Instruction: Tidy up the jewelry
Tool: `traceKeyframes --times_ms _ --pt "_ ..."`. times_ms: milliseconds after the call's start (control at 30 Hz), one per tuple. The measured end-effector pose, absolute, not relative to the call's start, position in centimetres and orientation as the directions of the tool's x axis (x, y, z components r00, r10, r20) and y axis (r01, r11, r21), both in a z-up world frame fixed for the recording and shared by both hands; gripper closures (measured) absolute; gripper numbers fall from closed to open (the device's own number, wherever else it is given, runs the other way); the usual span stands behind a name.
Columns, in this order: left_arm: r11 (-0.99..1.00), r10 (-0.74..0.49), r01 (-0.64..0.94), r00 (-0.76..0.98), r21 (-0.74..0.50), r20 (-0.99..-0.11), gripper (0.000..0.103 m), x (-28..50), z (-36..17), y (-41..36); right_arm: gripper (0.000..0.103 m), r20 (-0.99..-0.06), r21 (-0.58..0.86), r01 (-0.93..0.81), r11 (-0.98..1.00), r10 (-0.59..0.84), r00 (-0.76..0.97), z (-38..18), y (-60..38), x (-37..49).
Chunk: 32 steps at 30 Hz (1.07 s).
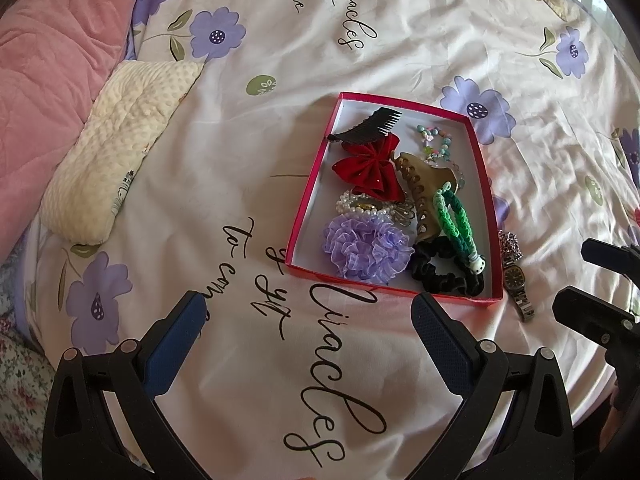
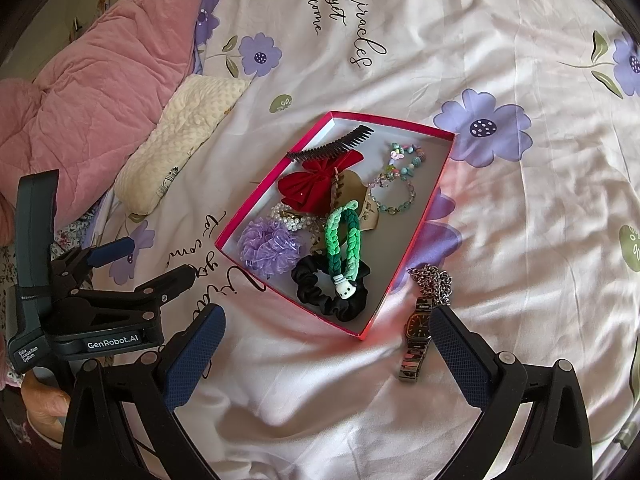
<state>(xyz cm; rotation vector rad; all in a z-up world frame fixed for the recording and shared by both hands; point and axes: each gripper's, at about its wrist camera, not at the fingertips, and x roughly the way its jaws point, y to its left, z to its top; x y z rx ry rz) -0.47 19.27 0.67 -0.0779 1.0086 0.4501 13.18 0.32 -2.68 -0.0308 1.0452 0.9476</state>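
Note:
A shallow red box (image 1: pixel 312 184) (image 2: pixel 404 264) lies on the bed. It holds a black comb, a red bow (image 1: pixel 370 168), a purple scrunchie (image 2: pixel 270 250), a black scrunchie (image 2: pixel 320 292), a green braided band (image 2: pixel 342 242), a pearl piece, bead bracelets and a tan claw clip. A silver chain (image 2: pixel 434 280) and a wristwatch (image 2: pixel 416 338) lie on the sheet just right of the box. My left gripper (image 1: pixel 310 304) is open and empty, near the box's front edge. My right gripper (image 2: pixel 326 318) is open and empty, with its right finger (image 2: pixel 460 352) beside the watch.
The bed sheet (image 1: pixel 280 40) is white with purple flowers and black script. A cream dotted pillow (image 1: pixel 120 140) and a pink quilt (image 1: pixel 48 60) lie at the left. The left gripper's body (image 2: pixel 100 304) shows at the left of the right wrist view.

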Motion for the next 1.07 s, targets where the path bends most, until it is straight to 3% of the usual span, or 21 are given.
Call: traceKeyframes --times_ms 1067 --pt "0.899 0.354 -0.407 0.456 0.162 -0.816 0.0 -0.29 0.9 18.38 0.0 -0.735 0.405 -0.672 0.62 0.658 0.164 -2.72 -0.09 13.32"
